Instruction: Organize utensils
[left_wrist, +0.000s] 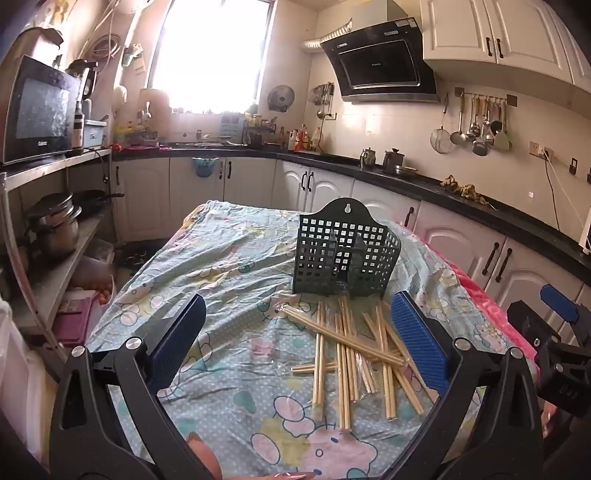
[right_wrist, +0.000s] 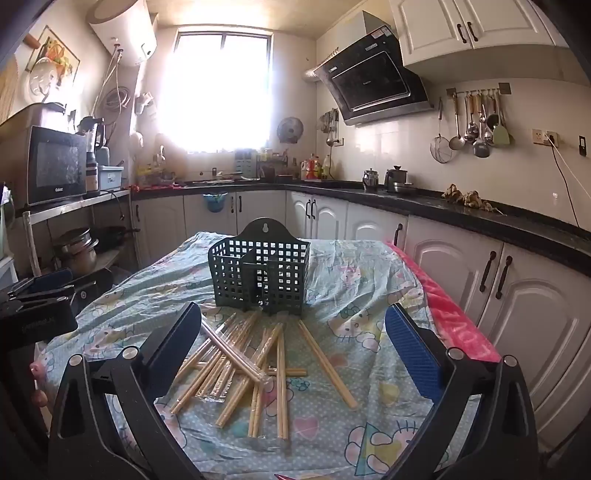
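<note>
Table: covered by a crumpled cartoon-print cloth, with a clear plastic sheet seen over it; kitchen counters stand behind.
Basket: dark green, gridded, with inner dividers and a hanging tab at the back; stood upright at mid-table, no utensils seen inside. Judged light and rigid, likely to slide if bumped.
Chopsticks: pale wooden sticks, scattered in a crossed heap on the cloth just in front of the basket; some appear to be in clear plastic sleeves. None yet placed in a compartment.
Left gripper: jaws held wide apart, nothing between the pads; hovering above the near side of the table, the heap under its right finger.
Right gripper: jaws likewise spread wide, empty; aimed over the heap toward the basket.
Handling: sticks judged light, stiff, thin and prone to roll; sleeved ones probably slippery. Crossed pieces may be dragged along when one is lifted.
Hold: best taken near mid-length, pads across the shaft, a top-lying or outlying stick first.
Risk: soft cloth may bunch under the fingertips; a thin stick may twist in the pads.
</note>
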